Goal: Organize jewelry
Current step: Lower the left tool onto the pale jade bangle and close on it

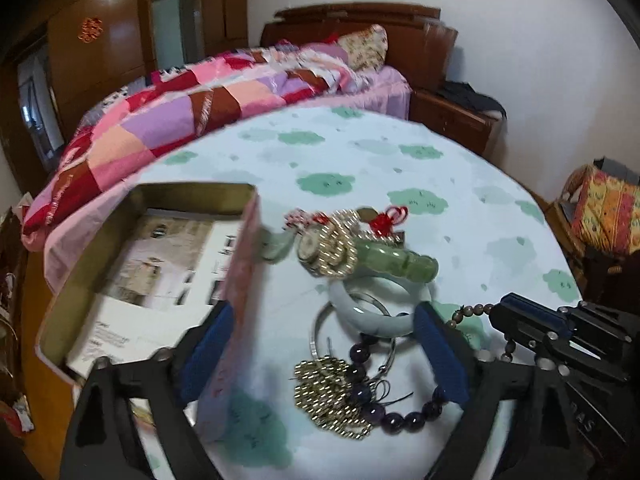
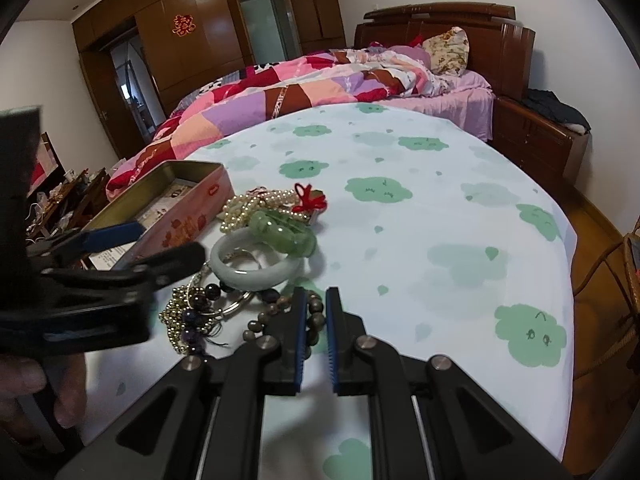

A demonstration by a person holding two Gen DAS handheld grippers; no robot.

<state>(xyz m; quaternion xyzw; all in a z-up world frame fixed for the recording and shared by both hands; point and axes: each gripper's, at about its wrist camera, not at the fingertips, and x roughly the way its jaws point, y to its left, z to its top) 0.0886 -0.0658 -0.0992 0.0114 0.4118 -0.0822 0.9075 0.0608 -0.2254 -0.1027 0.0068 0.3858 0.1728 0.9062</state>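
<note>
A heap of jewelry lies on the table: a green jade bangle (image 1: 396, 262) (image 2: 284, 232), a white jade bangle (image 1: 376, 316) (image 2: 256, 266), a pearl string (image 2: 252, 204), a gold bead chain (image 1: 328, 396), purple beads (image 1: 396, 414) and a brown bead bracelet (image 2: 312, 320). An open pink tin box (image 1: 152, 264) (image 2: 188, 208) stands left of the heap. My left gripper (image 1: 324, 320) is open, its left finger against the box's right wall, its right finger beside the white bangle. My right gripper (image 2: 316, 298) (image 1: 516, 316) is shut on the brown bead bracelet.
The table carries a white cloth with green clouds (image 2: 420, 208). A bed with a patchwork quilt (image 2: 280, 96) lies beyond it, a wooden nightstand (image 2: 540, 140) at the right, and a wardrobe (image 2: 192, 32) at the back.
</note>
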